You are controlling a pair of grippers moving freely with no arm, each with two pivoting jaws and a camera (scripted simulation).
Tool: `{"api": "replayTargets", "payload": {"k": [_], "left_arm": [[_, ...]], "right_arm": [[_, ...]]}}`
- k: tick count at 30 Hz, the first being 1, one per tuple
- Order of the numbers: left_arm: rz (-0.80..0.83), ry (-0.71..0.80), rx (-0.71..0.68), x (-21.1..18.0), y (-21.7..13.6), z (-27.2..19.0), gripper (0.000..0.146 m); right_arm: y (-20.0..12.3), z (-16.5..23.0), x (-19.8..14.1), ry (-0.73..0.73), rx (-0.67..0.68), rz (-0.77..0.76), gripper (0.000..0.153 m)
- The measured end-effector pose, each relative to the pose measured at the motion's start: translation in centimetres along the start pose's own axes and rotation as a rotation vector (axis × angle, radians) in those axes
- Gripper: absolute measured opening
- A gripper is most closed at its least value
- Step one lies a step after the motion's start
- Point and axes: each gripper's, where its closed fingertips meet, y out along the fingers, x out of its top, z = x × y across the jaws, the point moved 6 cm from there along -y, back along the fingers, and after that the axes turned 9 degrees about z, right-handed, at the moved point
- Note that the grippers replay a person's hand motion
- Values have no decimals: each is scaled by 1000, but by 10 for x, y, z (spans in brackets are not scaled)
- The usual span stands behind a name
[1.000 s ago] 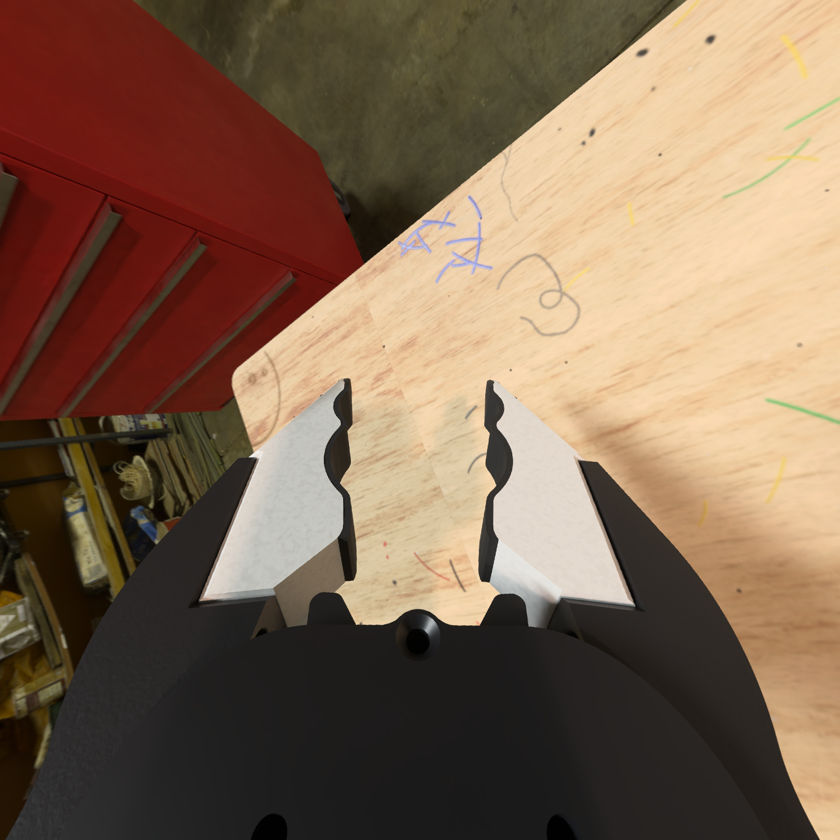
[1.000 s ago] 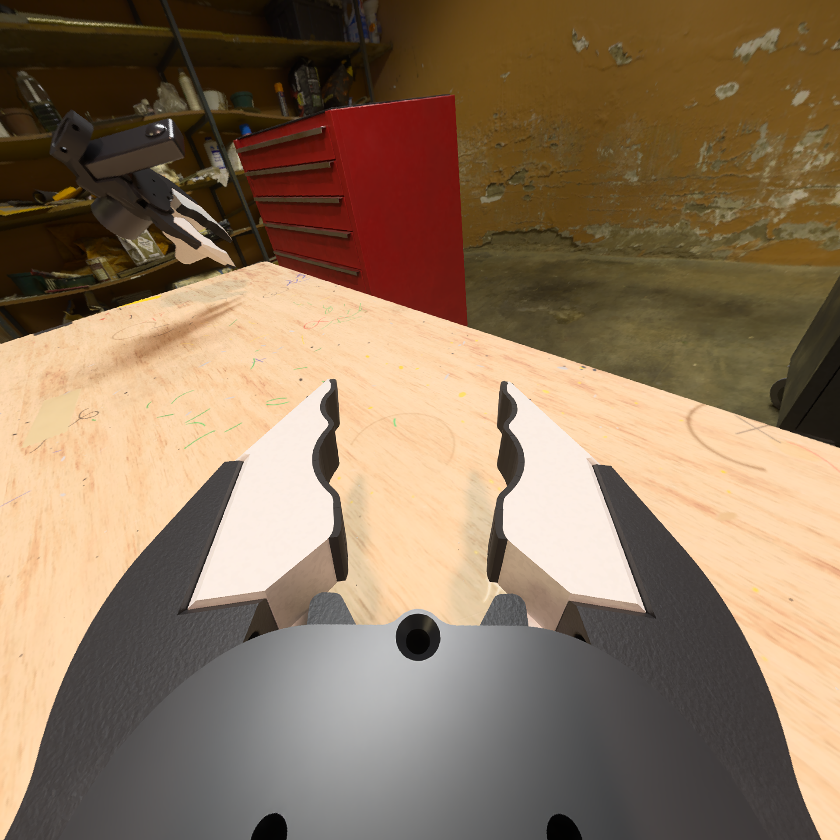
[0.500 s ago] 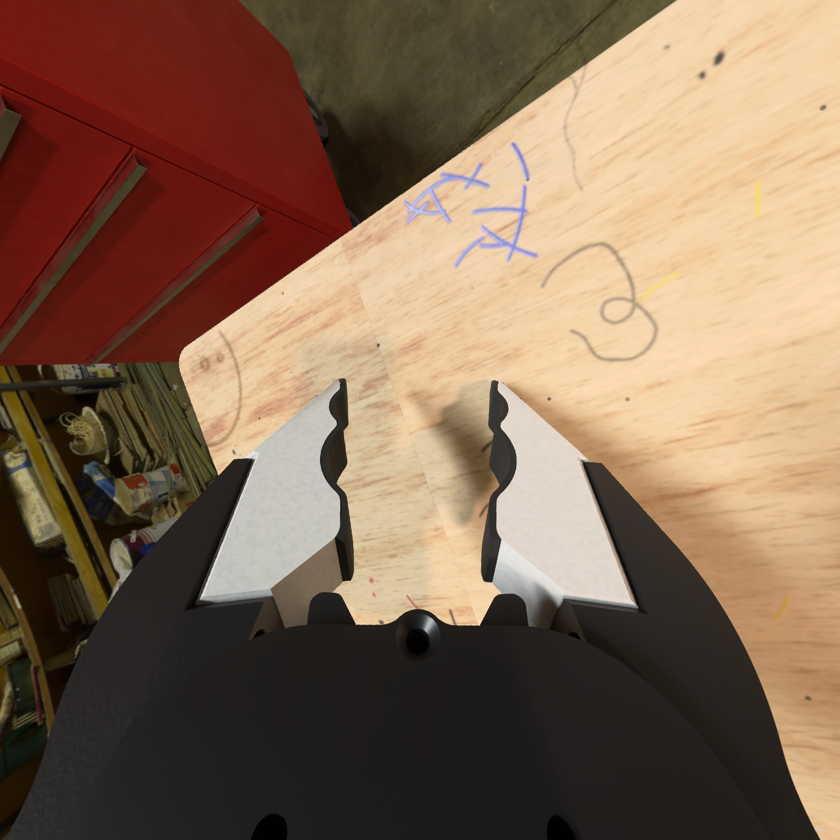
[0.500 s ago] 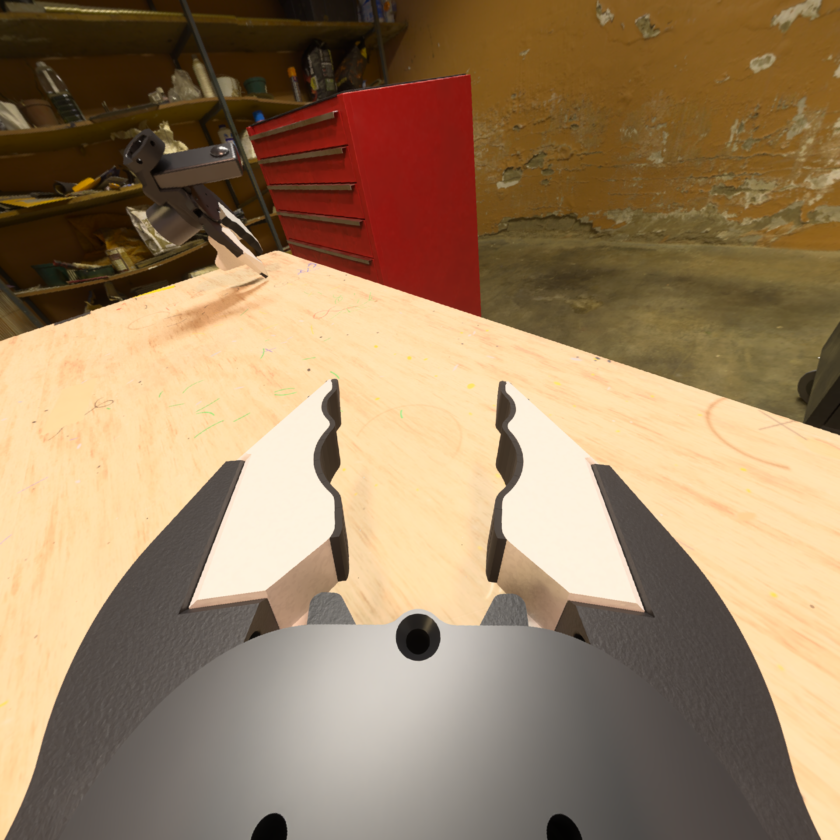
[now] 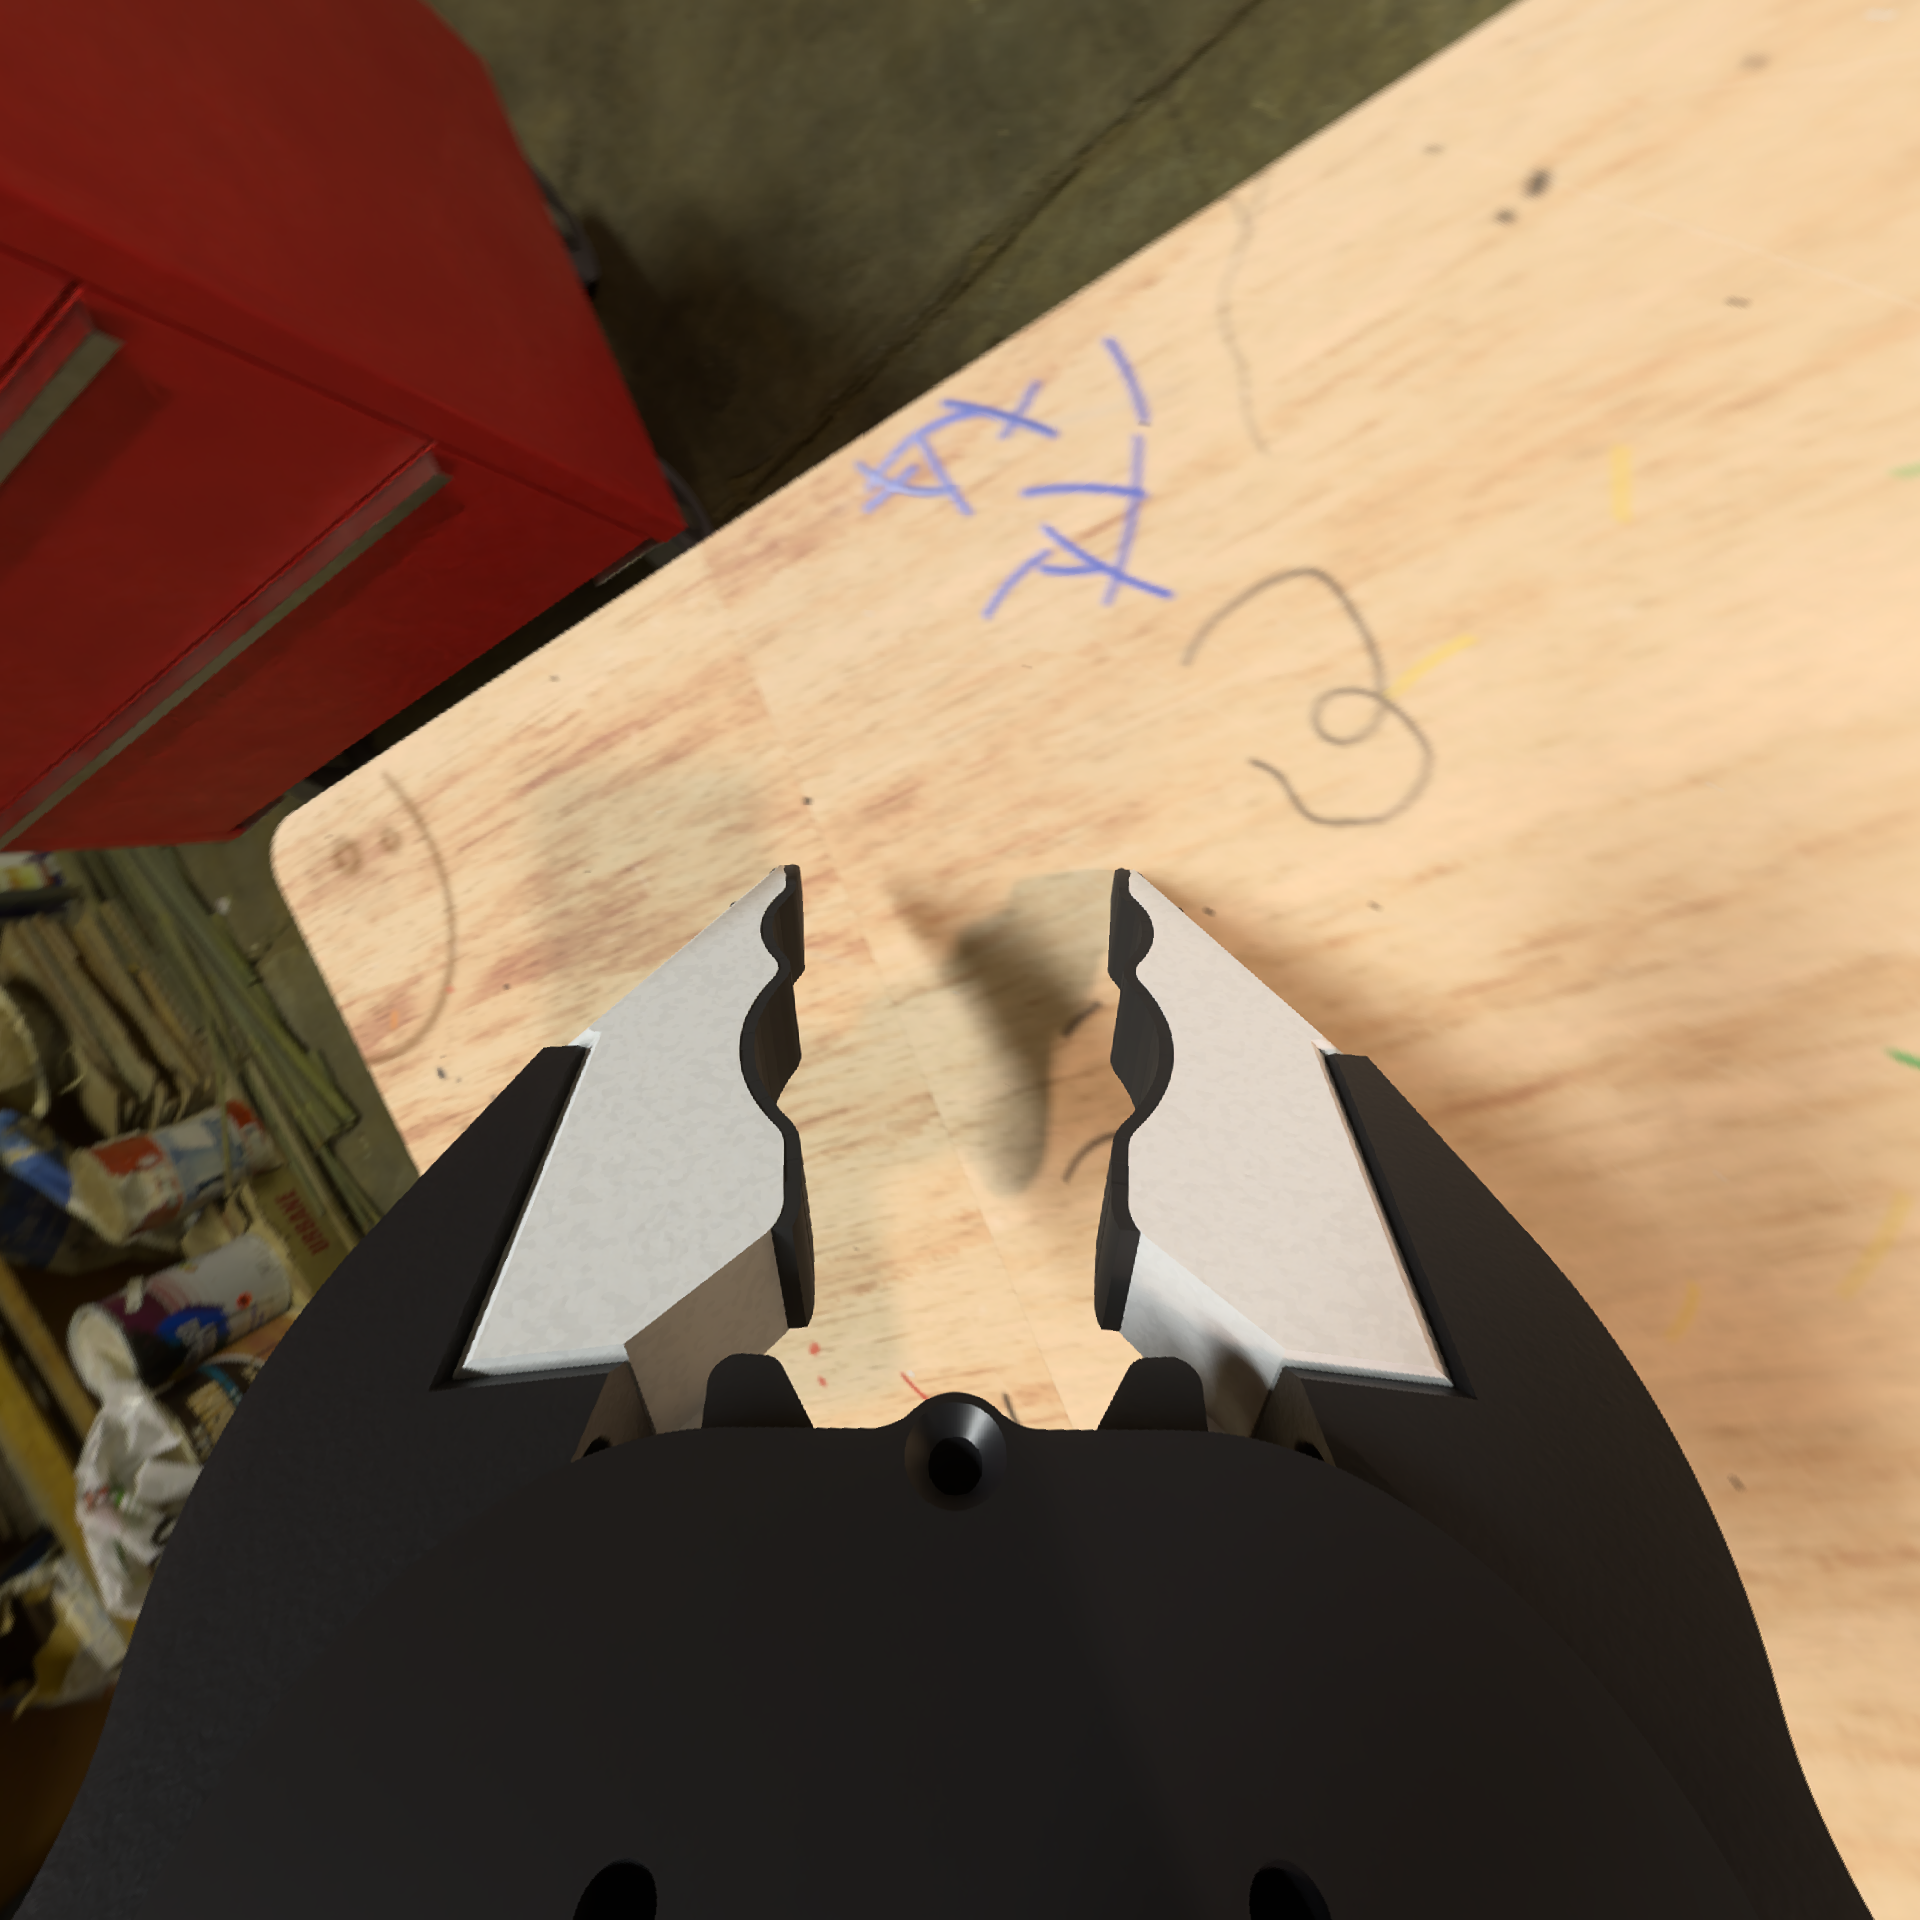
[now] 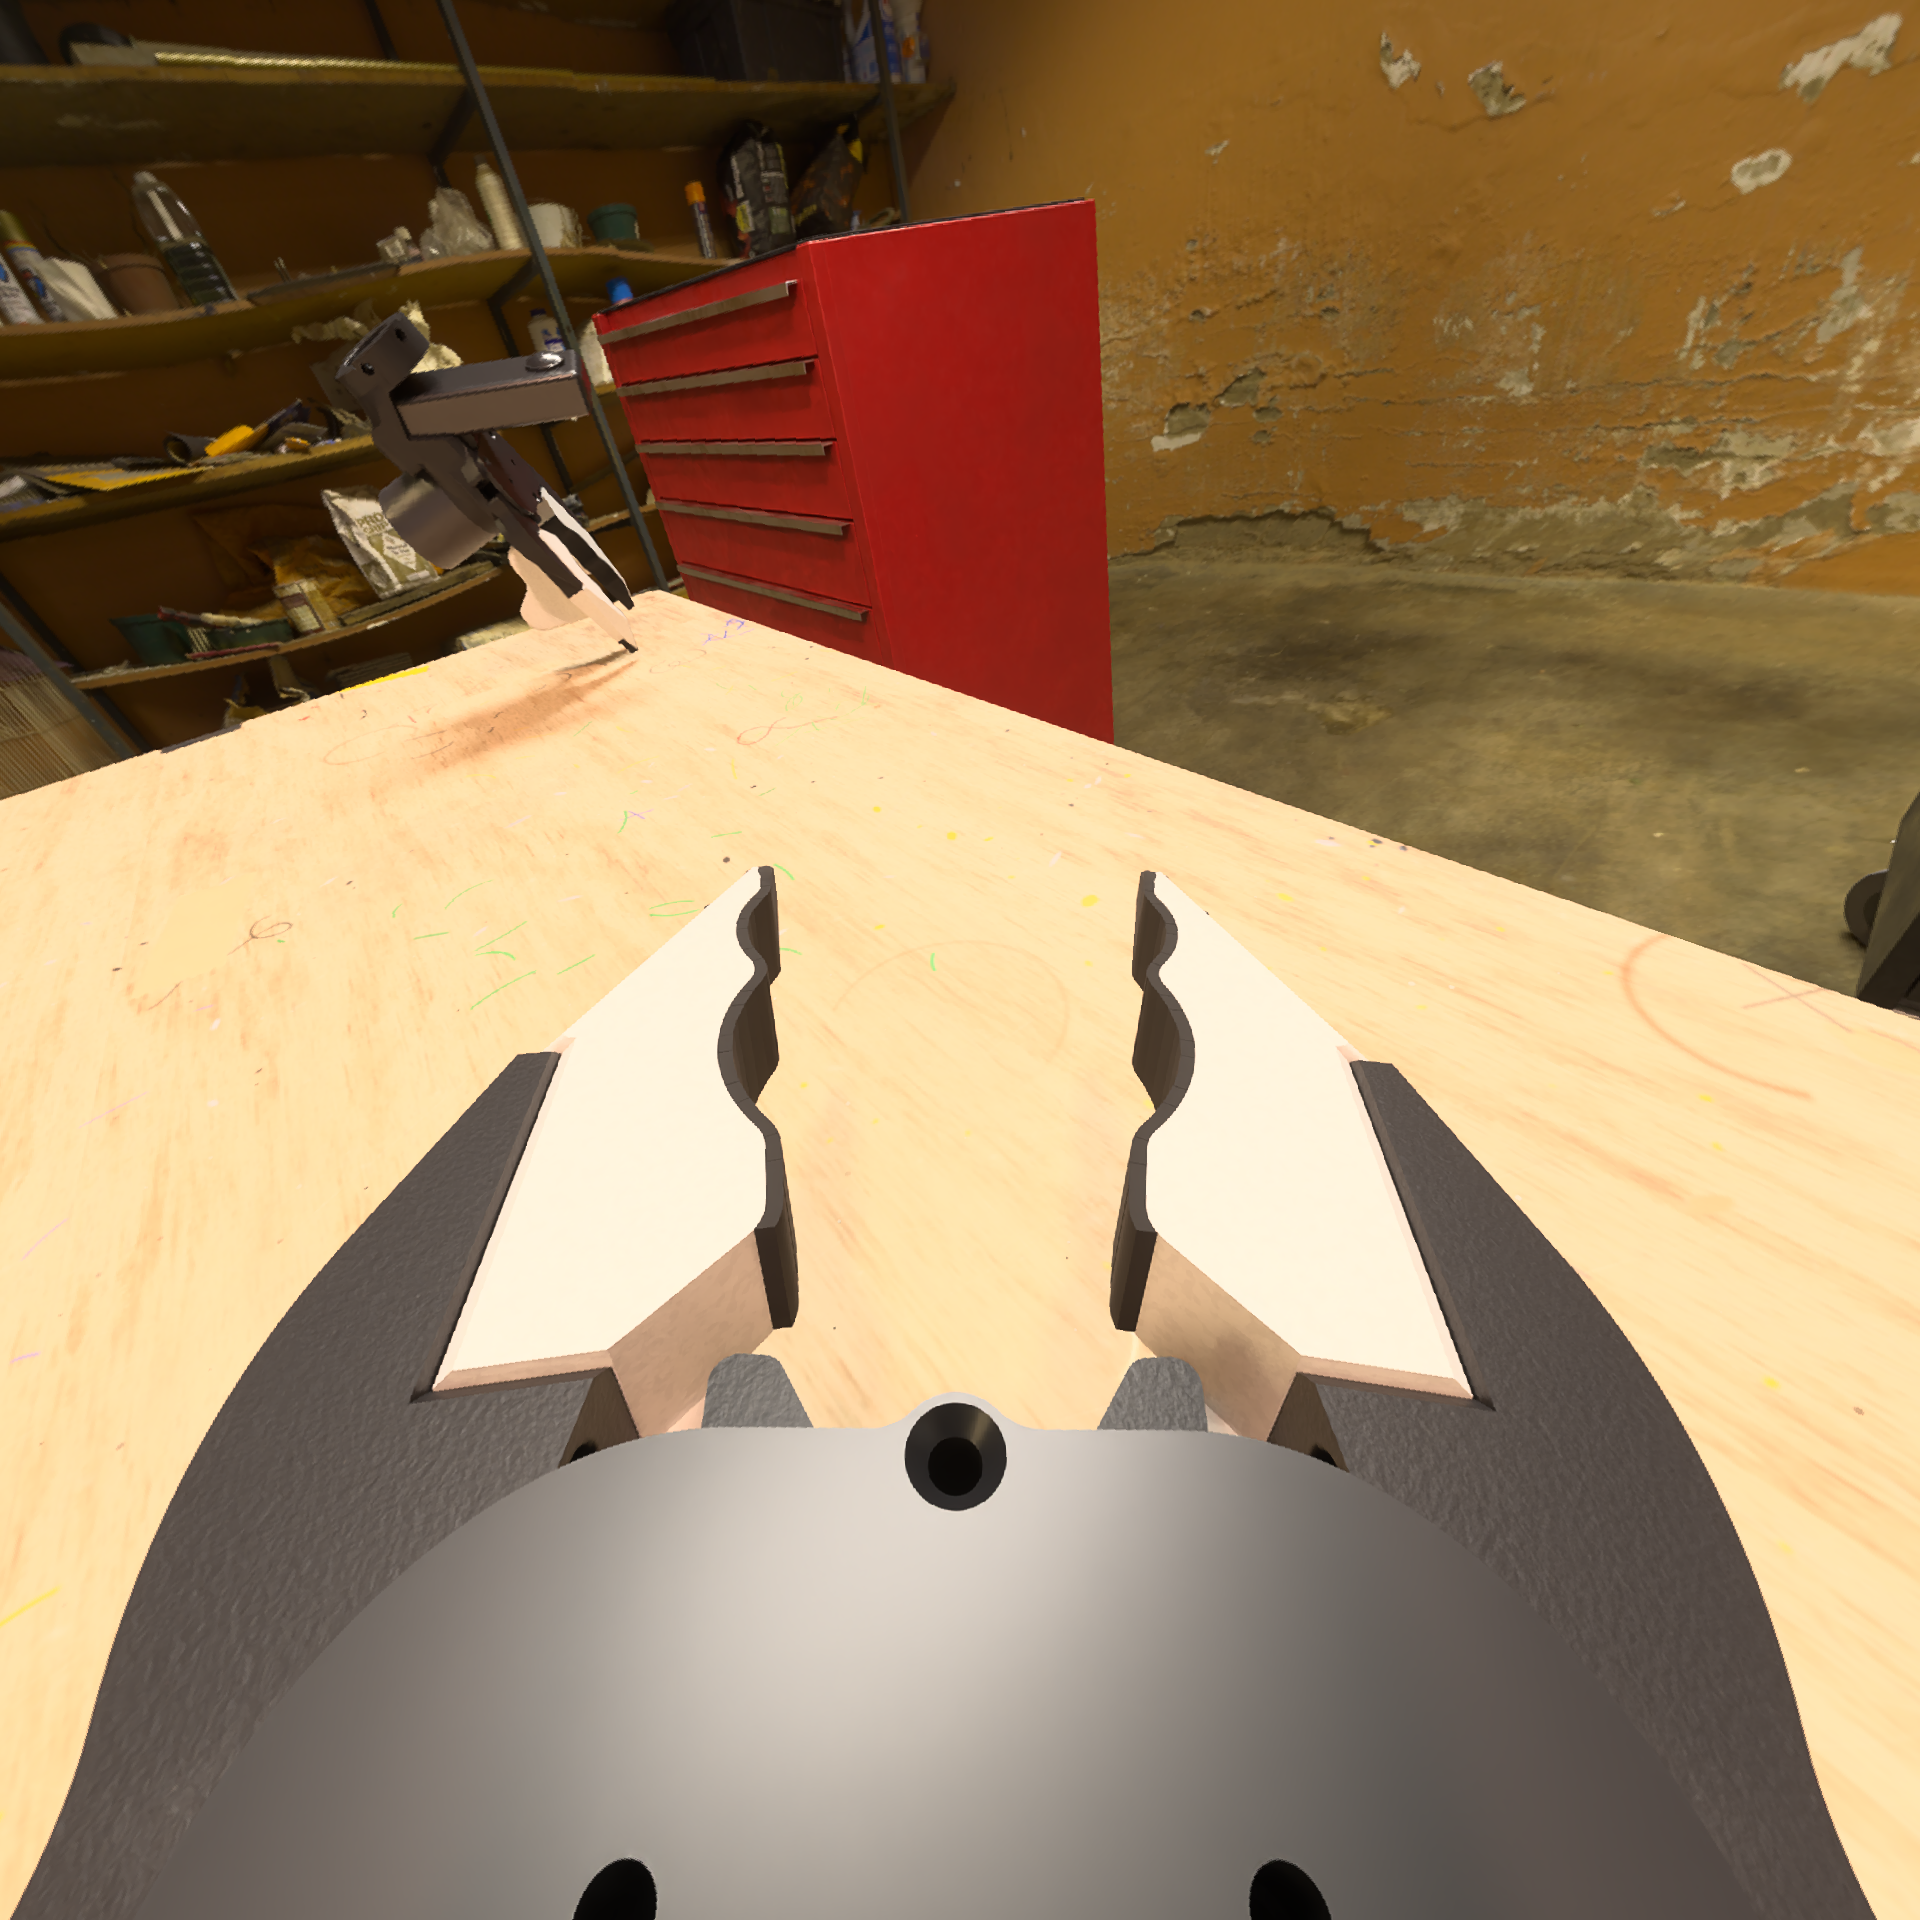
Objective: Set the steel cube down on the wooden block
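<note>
Neither the steel cube nor the wooden block shows in either view. My left gripper (image 5: 954, 883) is open and empty, pointing down at the plywood tabletop (image 5: 1455, 727) close to its rounded corner (image 5: 286, 842). My right gripper (image 6: 954, 883) is open and empty, held low over the tabletop (image 6: 312, 987) and looking across it. The left gripper also shows far off in the right wrist view (image 6: 592, 613), tilted down with its tips just above the far corner of the table.
A red drawer cabinet (image 5: 260, 416) stands beside the table corner; it also shows in the right wrist view (image 6: 883, 447). Cluttered shelves (image 6: 208, 312) stand behind the table. Pen scribbles (image 5: 1039, 488) mark the wood. A dark object (image 6: 1886, 935) sits off the right edge.
My left gripper has dropped closer to the table corner and its shadow has grown sharper. My right gripper has turned, so the left gripper and cabinet sit more to the right in its view.
</note>
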Motion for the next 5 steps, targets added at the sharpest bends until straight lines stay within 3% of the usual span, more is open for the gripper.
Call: {"api": "replayTargets", "payload": {"k": [5], "left_arm": [[-43, 67, -131, -8, -20, -23, 54]], "right_arm": [[-2, 0, 2, 10, 11, -16, 69]]}}
